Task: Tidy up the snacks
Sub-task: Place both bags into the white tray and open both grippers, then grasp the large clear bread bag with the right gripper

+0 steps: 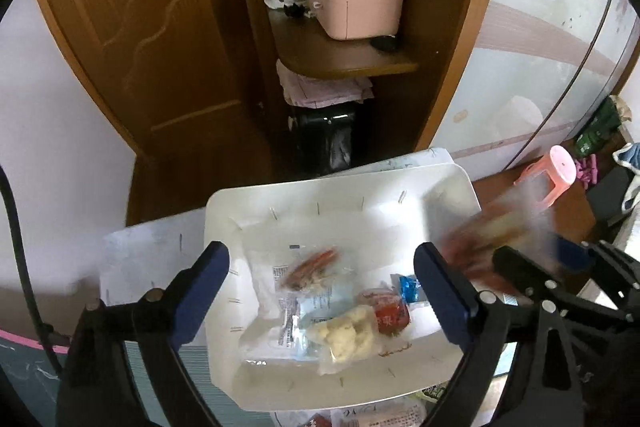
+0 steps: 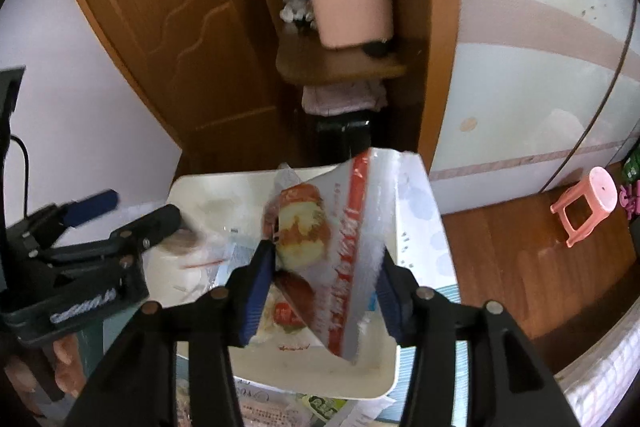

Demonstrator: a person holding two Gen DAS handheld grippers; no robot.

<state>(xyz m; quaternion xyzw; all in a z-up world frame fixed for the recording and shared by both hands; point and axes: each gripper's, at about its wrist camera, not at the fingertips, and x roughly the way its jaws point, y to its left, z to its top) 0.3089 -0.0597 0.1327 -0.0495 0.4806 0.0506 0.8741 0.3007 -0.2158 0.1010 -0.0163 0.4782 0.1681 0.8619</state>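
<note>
A white tray [image 1: 280, 195] [image 2: 200, 183] holds several snacks: a clear packet with orange-red pieces [image 1: 316, 267], a bag of pale yellow lumps [image 1: 348, 335], a red packet [image 1: 390, 315] and a small blue wrapper [image 1: 410, 287]. My left gripper [image 1: 322, 255] [image 2: 140, 209] hangs just above them, jaws wide open with nothing between the pads. My right gripper [image 2: 326, 253] [image 1: 536, 251] is over the tray's right side, shut on a red-and-white snack packet [image 2: 344, 251] that hangs tilted between its blue pads. In the left wrist view that packet [image 1: 492, 227] is a blur.
More packets [image 1: 380, 415] lie under the tray's near edge. A pink stool [image 1: 552, 175] [image 2: 588, 203] stands on the wood floor to the right. A pink basket [image 1: 356, 3] sits on a wooden shelf beyond, beside a door [image 1: 160, 27]. A hand [image 2: 64, 359] grips the left tool.
</note>
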